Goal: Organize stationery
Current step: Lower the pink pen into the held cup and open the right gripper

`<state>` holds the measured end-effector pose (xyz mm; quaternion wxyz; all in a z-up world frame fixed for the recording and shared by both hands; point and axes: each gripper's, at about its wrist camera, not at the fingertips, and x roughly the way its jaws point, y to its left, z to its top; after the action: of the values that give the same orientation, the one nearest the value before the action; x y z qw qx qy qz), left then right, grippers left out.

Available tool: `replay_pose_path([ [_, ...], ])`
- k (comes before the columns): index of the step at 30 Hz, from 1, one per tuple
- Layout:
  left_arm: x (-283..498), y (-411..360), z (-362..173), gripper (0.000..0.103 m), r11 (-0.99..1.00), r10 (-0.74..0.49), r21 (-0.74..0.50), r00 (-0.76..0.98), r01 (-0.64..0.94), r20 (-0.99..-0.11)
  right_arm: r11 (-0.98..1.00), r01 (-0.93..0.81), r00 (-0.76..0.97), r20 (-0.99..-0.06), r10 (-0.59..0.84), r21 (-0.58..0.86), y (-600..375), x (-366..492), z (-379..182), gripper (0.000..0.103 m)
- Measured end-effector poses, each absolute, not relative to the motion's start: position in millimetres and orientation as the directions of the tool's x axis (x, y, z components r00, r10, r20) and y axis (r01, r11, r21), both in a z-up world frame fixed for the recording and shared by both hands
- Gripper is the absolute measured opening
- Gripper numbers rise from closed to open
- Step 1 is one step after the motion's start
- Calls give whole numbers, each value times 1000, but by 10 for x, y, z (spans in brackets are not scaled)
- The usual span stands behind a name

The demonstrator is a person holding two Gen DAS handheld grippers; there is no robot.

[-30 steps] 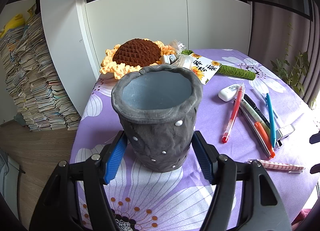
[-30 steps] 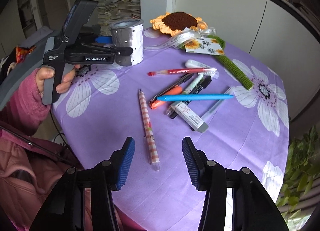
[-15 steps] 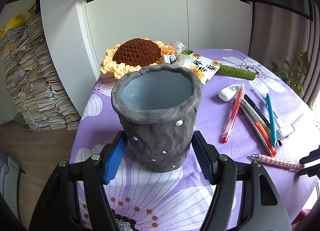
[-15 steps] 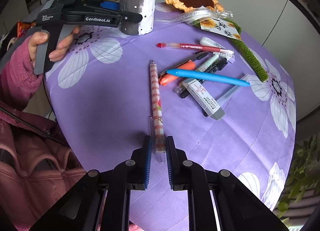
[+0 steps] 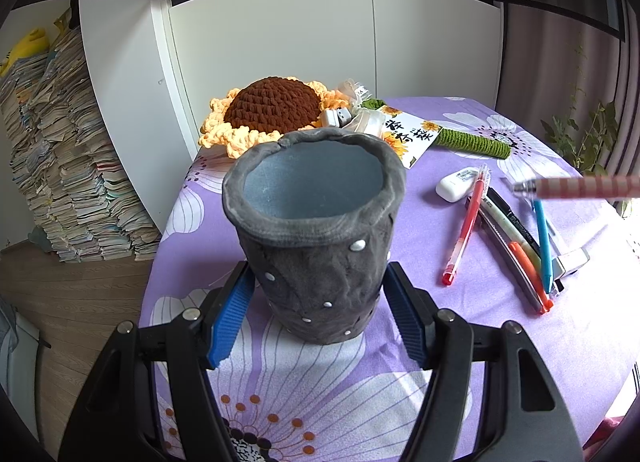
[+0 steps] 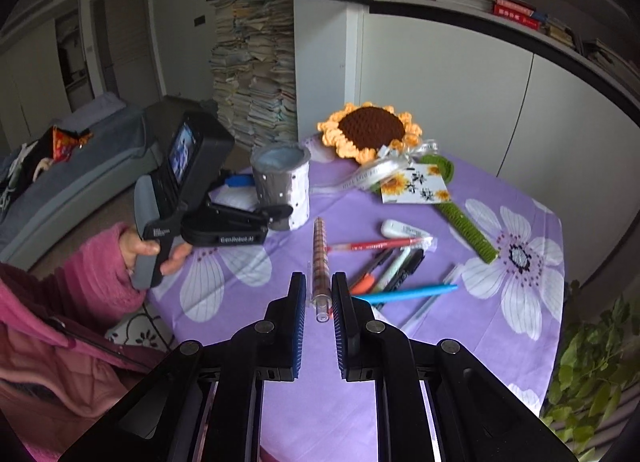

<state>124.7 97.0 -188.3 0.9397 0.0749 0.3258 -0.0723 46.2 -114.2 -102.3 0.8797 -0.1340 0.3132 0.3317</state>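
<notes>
A dark grey felt pen cup [image 5: 316, 230] stands upright on the purple flowered tablecloth [image 5: 320, 382]. My left gripper [image 5: 316, 302] is shut on the cup's lower sides. My right gripper [image 6: 319, 294] is shut on a pink checked pen [image 6: 320, 262] and holds it in the air, its far end toward the cup [image 6: 282, 190]. The pen's tip also shows in the left wrist view [image 5: 576, 187], blurred, to the right of the cup. Several pens [image 6: 396, 274] and a white correction tape [image 6: 396, 228] lie on the cloth.
A crocheted sunflower [image 6: 370, 130] with a green stem [image 6: 466, 222] and a card [image 6: 412, 184] lies at the table's far side. White cabinets [image 5: 320, 42] stand behind. Stacked books [image 6: 256, 70] rise at the left. A plant [image 6: 592, 374] is at the right.
My right gripper closed on the checked pen on the cloth, lifted it off the table and swung it up toward the cup. The left gripper and cup have stayed still.
</notes>
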Motion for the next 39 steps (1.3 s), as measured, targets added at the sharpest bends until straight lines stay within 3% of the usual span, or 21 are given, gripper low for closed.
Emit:
replay_pose_path([
  [8, 1234, 951, -1878, 65, 977, -89, 97, 779, 189, -620, 673, -736, 583, -573, 577, -71, -755, 673, -496, 14],
  [16, 1225, 941, -1873, 65, 975, -89, 106, 780, 195, -620, 611, -787, 470, -717, 514, -78, -237, 1090, -624, 14],
  [26, 1221, 921, -1874, 65, 971, -97, 113, 778, 211, -620, 624, -781, 388, -794, 468, -14, 93, 1596, -758, 14],
  [39, 1233, 908, -1874, 65, 970, -94, 119, 776, 212, -623, 650, -746, 370, -720, 587, 145, 90, 1903, -719, 14],
])
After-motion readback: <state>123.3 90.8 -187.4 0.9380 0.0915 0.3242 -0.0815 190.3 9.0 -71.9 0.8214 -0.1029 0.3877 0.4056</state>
